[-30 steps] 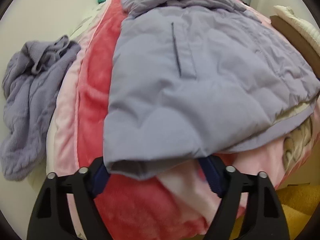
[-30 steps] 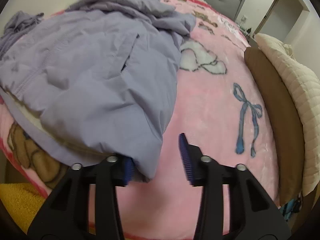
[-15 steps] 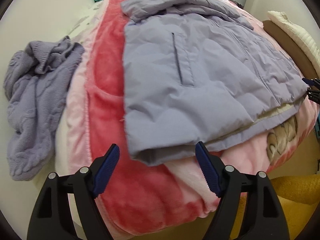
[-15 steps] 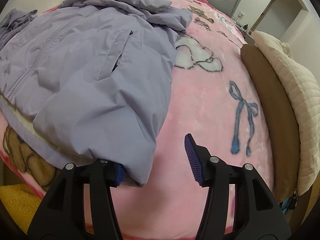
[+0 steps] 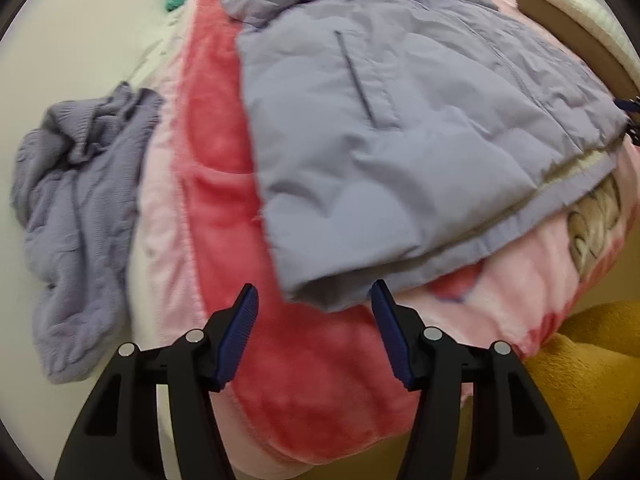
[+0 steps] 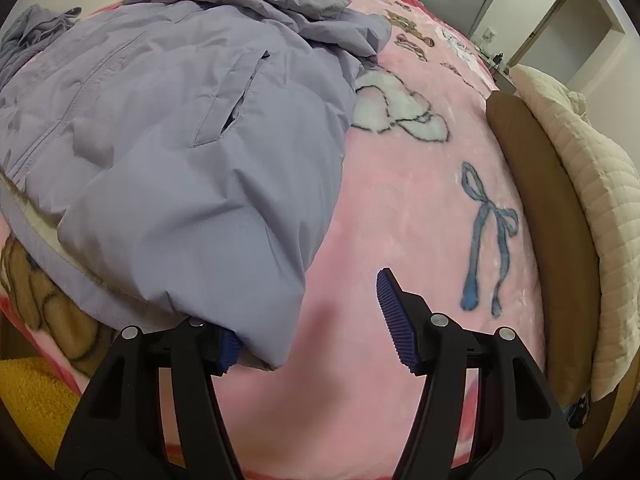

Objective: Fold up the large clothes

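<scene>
A lilac padded jacket (image 5: 400, 140) lies spread front up on a pink blanket (image 5: 224, 208) over a bed. My left gripper (image 5: 316, 320) hovers just short of the jacket's near hem corner. Its jaws are closing, and the corner's edge shows between the blue pads (image 5: 240, 332) without being pressed. In the right wrist view the jacket (image 6: 180, 160) has its other hem corner draped over the left finger of my right gripper (image 6: 308, 312). That gripper's jaws are opening, and only bare blanket (image 6: 400, 220) lies in the gap.
A crumpled lilac knit sweater (image 5: 80, 200) lies on the bed's left side. A brown cushion (image 6: 540, 220) and a cream quilt (image 6: 592, 200) border the blanket's right edge. Yellow fabric (image 5: 580, 380) lies below the bed's near edge.
The left gripper has drawn back from the hem corner, which had lain deep between its jaws, and the jaws have narrowed. The right gripper's jaws have widened, staying in place.
</scene>
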### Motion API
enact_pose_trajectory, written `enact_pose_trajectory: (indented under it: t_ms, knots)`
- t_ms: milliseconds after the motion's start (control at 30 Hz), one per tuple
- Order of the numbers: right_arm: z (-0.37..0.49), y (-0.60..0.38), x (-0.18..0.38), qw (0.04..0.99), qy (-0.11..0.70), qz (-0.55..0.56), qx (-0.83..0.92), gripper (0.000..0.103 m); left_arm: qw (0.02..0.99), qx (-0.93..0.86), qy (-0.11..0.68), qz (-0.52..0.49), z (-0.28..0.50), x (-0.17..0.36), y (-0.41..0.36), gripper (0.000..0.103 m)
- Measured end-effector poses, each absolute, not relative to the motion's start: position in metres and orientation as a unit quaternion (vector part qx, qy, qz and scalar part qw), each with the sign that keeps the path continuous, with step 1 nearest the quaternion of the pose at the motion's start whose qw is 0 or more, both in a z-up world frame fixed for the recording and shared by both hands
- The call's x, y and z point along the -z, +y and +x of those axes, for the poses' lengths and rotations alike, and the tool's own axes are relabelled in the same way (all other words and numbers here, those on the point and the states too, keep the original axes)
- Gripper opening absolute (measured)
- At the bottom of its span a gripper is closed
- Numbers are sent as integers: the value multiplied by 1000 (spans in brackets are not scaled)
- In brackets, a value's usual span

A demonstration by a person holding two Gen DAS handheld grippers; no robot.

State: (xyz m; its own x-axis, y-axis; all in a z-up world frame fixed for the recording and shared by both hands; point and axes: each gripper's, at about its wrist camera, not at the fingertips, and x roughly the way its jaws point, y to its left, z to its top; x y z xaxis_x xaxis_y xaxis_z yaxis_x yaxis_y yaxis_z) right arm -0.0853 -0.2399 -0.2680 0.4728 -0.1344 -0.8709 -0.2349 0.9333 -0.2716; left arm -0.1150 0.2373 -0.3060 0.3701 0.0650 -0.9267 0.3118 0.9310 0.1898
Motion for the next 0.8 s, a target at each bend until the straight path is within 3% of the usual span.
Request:
enact_pose_trajectory:
  t_ms: [167,567,633,667,700,800]
  knots:
    - [-84,-241,271,840,513,-175,-19,62,814,45,557,159,-105,308,243,45]
    - [-84,-241,274,841,515,-165,-21,61,809,47,561,170,-93,322,231,45]
    - [-83,-241,275,842,515,-158,-27,49,808,41,562,173,-91,325,230,45]
    - [-82,-241,276,841,519,-151,-34,27,806,33,564,178,-89,327,230,42]
    - [-79,-240,278,835,530,-144,-46,18,803,23,566,186,-87,328,229,32]
    - [-77,-233,269,828,533,-162,-53,9,811,-5,551,197,-82,314,223,23]
